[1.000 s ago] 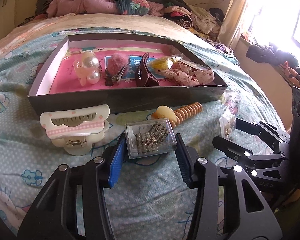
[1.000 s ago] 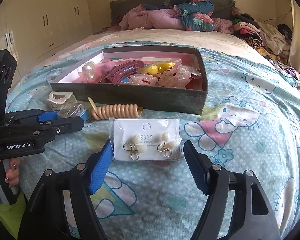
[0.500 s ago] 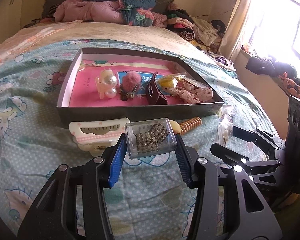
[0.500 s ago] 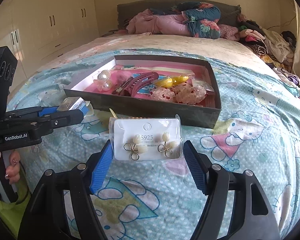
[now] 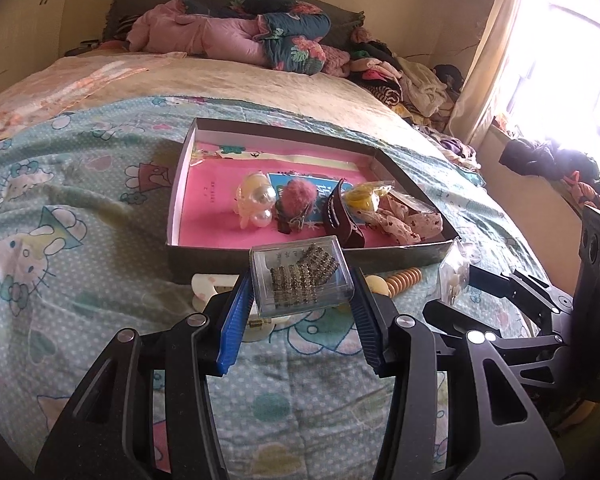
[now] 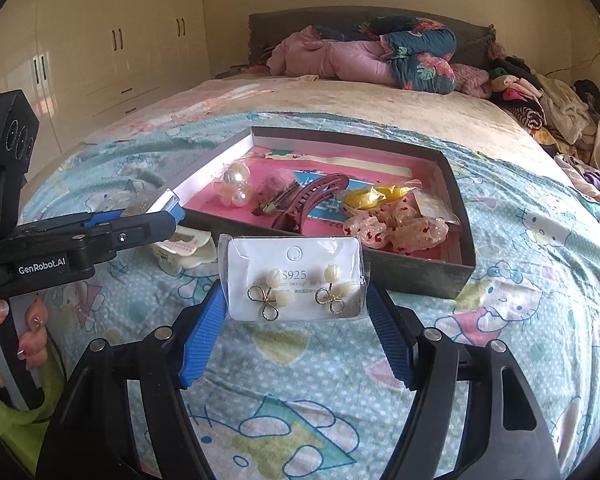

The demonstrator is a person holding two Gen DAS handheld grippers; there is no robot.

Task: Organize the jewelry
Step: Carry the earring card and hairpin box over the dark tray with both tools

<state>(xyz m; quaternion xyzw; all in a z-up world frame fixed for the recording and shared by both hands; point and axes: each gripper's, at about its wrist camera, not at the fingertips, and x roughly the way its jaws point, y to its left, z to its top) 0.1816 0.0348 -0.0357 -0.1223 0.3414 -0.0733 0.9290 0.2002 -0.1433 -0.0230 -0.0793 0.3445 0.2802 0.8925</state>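
- Our left gripper (image 5: 300,308) is clamped on the clear plastic case (image 5: 300,278) of dark rhinestone pieces, both blue pads pressed to its sides.
- Our right gripper (image 6: 296,324) is clamped on the bagged earring card (image 6: 294,278), which carries two pearl-and-gold earrings.
- A second ago both items sat low, just above the bedspread (image 5: 80,248). Now both are raised clear of it, and the open box (image 5: 180,200) lies further below and ahead in both views.
- The grips look unchanged through the lift: the case and the card sit in the same place between the pads.
- The box already holds a pearl clip (image 5: 256,204), a pink fuzzy clip (image 5: 298,198), a dark claw clip (image 5: 340,220) and bagged pieces.
- On the bedspread in front of the box, a cream claw clip (image 6: 184,246) and a ribbed beige clip (image 5: 400,278) are not yet put away.
- We judge the pickup done for both items; carrying them over the near wall of the box and releasing them inside is what remains.
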